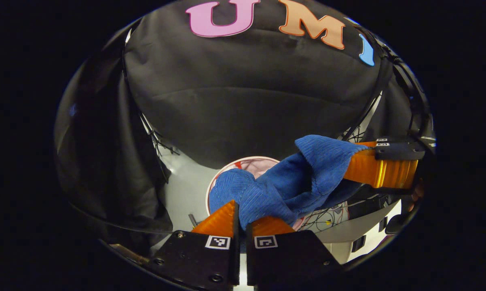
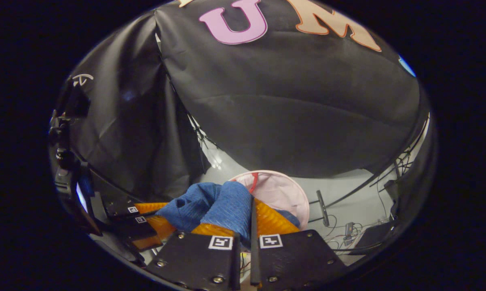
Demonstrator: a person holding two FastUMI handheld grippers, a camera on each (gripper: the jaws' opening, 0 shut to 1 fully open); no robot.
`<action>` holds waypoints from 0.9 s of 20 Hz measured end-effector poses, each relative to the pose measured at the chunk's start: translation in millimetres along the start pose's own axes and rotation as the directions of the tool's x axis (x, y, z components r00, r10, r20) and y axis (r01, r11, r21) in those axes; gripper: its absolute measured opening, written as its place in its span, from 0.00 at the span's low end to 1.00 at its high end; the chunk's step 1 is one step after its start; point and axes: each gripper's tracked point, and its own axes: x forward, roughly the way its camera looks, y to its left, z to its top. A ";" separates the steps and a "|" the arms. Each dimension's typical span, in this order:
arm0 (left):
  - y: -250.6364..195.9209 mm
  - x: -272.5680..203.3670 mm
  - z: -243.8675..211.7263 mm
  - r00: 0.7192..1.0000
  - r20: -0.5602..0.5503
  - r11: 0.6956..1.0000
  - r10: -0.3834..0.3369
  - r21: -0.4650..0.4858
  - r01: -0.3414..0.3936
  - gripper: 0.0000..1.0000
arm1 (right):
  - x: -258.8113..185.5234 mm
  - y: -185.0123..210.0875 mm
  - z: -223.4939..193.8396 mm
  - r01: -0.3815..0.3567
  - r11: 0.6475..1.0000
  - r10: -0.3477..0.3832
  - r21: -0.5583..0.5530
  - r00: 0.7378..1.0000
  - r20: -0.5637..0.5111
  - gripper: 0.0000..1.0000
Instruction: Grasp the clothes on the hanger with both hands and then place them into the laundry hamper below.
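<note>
Both grippers are clenched on the cloth: the left gripper [image 1: 241,216] pinches one bunched end between its closed fingers, and the right gripper [image 2: 251,220] nips the other end the same way. Between them the blue cloth [image 1: 291,182] hangs in a sagging fold, held in the air above the hamper [image 2: 285,190], whose pale round mouth opens on the floor below. To do this well, I'd bring both hands over that mouth, lower together, and only release once the cloth is inside.
</note>
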 end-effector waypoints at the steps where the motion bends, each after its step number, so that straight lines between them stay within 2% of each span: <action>1: 1.2 1.6 -5.1 1.000 -0.018 1.000 -0.002 -0.011 0.001 0.08 | 0.0 -1.6 -5.3 0.002 1.000 -0.002 0.008 1.000 -0.017 0.10; 4: -7.5 1.2 -19.7 0.997 -0.063 0.998 -0.039 -0.056 0.036 0.07 | 1.6 -2.7 -13.4 0.006 0.999 -0.004 0.036 0.999 -0.050 0.10; 5: -10.4 0.4 -20.5 0.997 -0.068 0.997 -0.047 -0.066 0.043 0.21 | 4.0 -3.4 -12.8 0.008 0.999 -0.006 0.047 0.999 -0.050 0.10; 7: -10.0 -0.5 -19.1 0.997 -0.062 0.997 -0.044 -0.061 0.040 0.25 | 4.3 -3.7 -11.8 0.015 0.998 -0.012 0.054 0.999 -0.050 0.10; 18: -13.5 -2.7 -11.4 0.998 -0.064 0.999 -0.027 -0.044 0.024 0.26 | 0.2 3.6 -22.8 0.003 0.999 -0.001 0.046 0.999 -0.051 0.10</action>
